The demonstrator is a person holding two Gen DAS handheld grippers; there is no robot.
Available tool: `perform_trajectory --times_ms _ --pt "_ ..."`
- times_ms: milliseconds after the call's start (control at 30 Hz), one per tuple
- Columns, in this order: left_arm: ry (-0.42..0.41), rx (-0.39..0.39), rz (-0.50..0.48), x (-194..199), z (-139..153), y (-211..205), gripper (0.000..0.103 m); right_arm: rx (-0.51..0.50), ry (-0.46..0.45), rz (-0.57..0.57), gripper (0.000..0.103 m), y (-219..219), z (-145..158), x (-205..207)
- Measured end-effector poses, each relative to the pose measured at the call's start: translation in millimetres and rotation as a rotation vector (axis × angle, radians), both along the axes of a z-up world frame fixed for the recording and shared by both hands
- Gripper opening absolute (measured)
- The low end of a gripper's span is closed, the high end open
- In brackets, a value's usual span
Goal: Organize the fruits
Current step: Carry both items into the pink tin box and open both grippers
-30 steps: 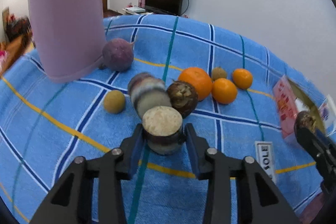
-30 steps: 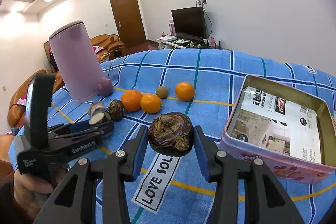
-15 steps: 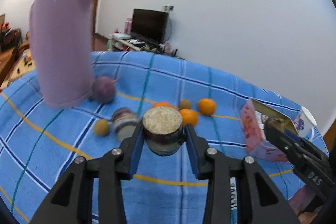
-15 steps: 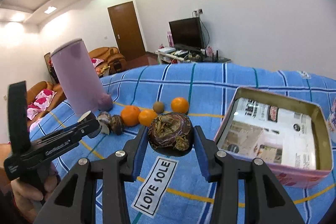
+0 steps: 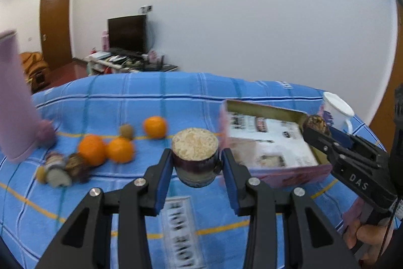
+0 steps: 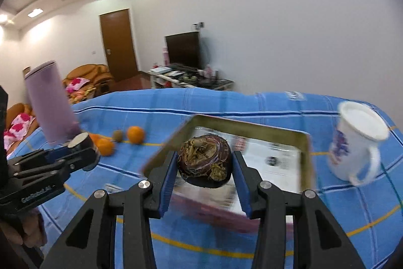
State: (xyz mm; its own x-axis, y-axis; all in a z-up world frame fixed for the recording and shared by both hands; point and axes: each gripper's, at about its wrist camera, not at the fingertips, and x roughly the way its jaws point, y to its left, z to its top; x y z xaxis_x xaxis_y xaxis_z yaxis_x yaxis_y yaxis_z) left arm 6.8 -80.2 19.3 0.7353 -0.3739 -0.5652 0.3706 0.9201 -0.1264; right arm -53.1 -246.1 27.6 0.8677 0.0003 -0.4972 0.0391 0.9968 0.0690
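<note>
While both pairs of tongs hang above the blue checked cloth [image 5: 121, 97] on the table, each is clamped on a piece of fruit. Between the blue pads of the left tongs [image 5: 197, 163] sits a cut purple fruit [image 5: 195, 155], its pale, grainy cut face turned upward, pressed on both sides. Just beyond and to the right of these tongs lies the open pink tin box [image 5: 267, 143], lined with printed paper. Ahead and to the left of them lie three oranges [image 5: 118, 149] with a small brown fruit [image 5: 126, 130] among them; further left, blurred, are a dark withered fruit and some cut pieces, and then the tall mauve container [image 5: 13, 102] at the edge. The right tongs [image 6: 204, 163] grip a dark, wrinkled fruit [image 6: 204, 160] with dried brownish leaves on top, both pads touching its sides. Directly behind that fruit, as the right wrist sees it, is the box, whose near corner is hidden by the fruit; whether the fruit is over the box's inside cannot be told. To the right of the right tongs stands a white mug [image 6: 357, 143] with a blue-purple print. To their left, the left tongs show with their cut fruit, held in a person's hand [image 6: 32, 231].
</note>
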Motion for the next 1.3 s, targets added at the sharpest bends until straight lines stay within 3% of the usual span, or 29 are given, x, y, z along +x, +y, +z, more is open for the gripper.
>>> perform_trajectory --times_ms 200,400,567,767,1067,1200,1300 --pt "0.011 -0.004 -0.072 12 3 -55 0.041 0.034 0.039 -0.045 0.046 -45 -8 1" --pt "0.035 0.037 -0.091 24 -8 -96 0.041 0.003 0.083 -0.038 0.046 -46 -16 5" --pt "0.072 0.079 -0.078 32 -20 -102 0.041 -0.051 0.125 -0.045 0.046 -39 -23 12" --pt "0.101 0.116 -0.071 37 -30 -106 0.041 -0.04 0.155 -0.026 0.046 -36 -29 15" --pt "0.071 0.14 -0.062 34 -31 -108 0.039 -0.004 0.179 -0.022 0.047 -38 -31 17" --pt "0.049 0.12 -0.044 31 -28 -102 0.045 0.006 0.175 -0.02 0.052 -38 -30 16" --pt "-0.006 0.121 -0.018 22 -20 -95 0.057 0.019 0.154 -0.039 0.057 -41 -27 13"
